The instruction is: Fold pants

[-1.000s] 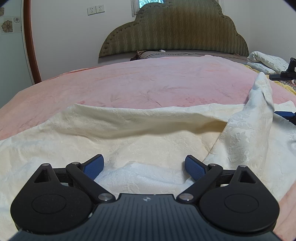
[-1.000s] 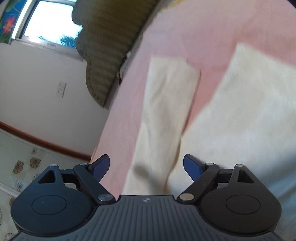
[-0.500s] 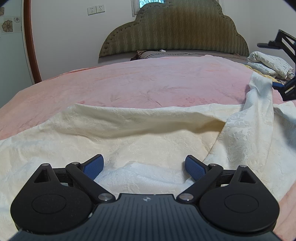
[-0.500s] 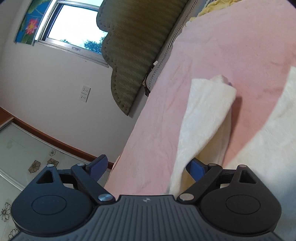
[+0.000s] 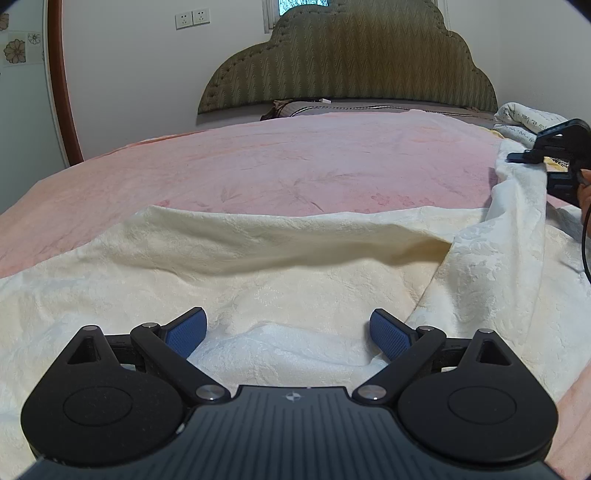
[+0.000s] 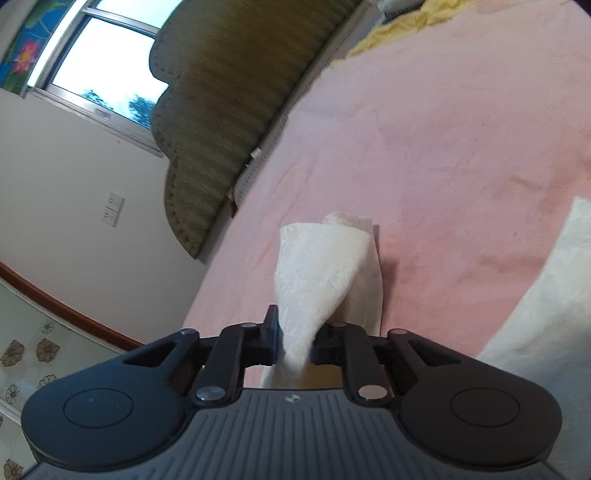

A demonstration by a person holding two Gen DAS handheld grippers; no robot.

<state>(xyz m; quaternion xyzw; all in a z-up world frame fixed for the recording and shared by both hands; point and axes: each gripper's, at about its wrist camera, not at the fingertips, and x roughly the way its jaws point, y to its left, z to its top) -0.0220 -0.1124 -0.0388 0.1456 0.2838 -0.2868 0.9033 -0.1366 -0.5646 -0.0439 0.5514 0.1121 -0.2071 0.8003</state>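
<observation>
1. Pink bedspread (image 5: 295, 162) covers the bed; cream pants (image 5: 280, 266) lie spread across its near part, in front of the green padded headboard (image 5: 347, 59).
2. Hidden/cut off: pants run out of the left wrist view on both sides and under the left tool (image 5: 288, 330) body; waistband or hem not identifiable. Right wrist view is motion-blurred, fabric detail soft.
3. Left tool sits low over the pants, a white bunched fold lying between its blue pads (image 5: 186, 330); whether the pads touch the cloth is unclear.
4. Left tool fingers stand wide apart, gripping nothing.
5. Right tool (image 6: 295, 341) is clamped on a pant leg end, cloth pinched between both fingers and lifted off the bedspread, hanging as a twisted cone.
6. In the left wrist view the right tool (image 5: 554, 155) shows at the far right edge, partly cut off, with the raised cloth beneath it.
7. Folded bedding (image 5: 524, 118) lies behind it; wall sockets (image 5: 192, 17) sit on the back wall.
</observation>
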